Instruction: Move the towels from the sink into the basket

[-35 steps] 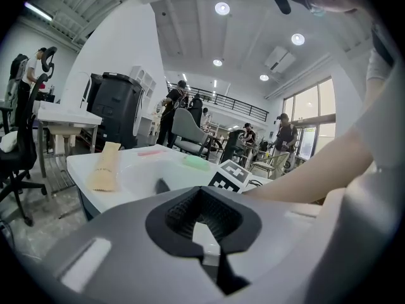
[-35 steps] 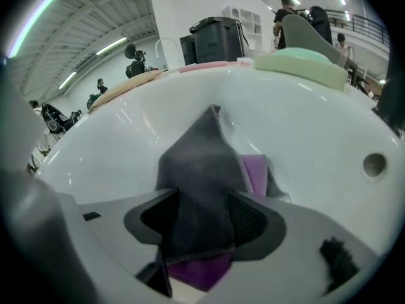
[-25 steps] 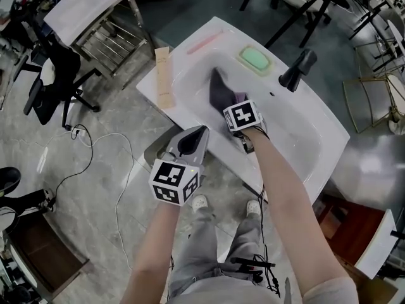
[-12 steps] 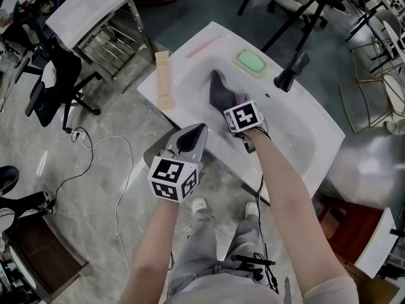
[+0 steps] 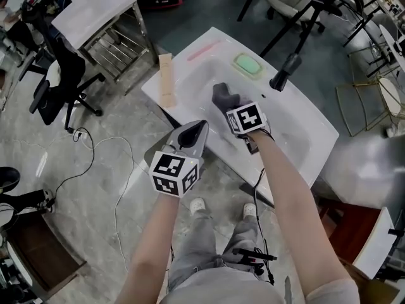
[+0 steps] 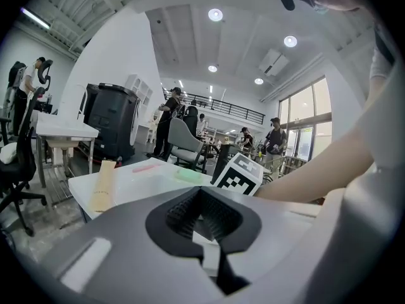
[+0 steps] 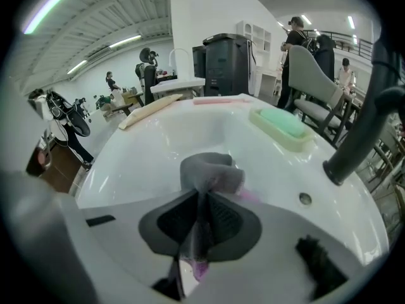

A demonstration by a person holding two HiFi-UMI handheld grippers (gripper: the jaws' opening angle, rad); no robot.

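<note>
A grey towel (image 5: 223, 95) hangs bunched over the basin of the white sink (image 5: 297, 116). My right gripper (image 5: 233, 108) is shut on it, just above the basin. In the right gripper view the grey towel (image 7: 212, 168) is pinched between the pads of that gripper (image 7: 201, 201), with a strip of pink cloth (image 7: 250, 195) showing beside it. My left gripper (image 5: 199, 128) hovers in front of the sink's near edge, jaws shut with nothing in them; the left gripper view shows this gripper (image 6: 201, 202) pointing towards the sink. No basket shows in any view.
A green soap dish (image 5: 249, 65) and a black faucet (image 5: 284, 72) stand at the sink's far side. A pink strip (image 5: 204, 50) and a beige tube (image 5: 166, 80) lie on its left rim. An office chair (image 5: 57, 87), a metal table (image 5: 101, 18) and floor cables (image 5: 95, 151) are to the left.
The grey towel in my right gripper has gone from a long stretched shape to a short bunch. The right gripper shifted slightly right. My left gripper has kept its place.
</note>
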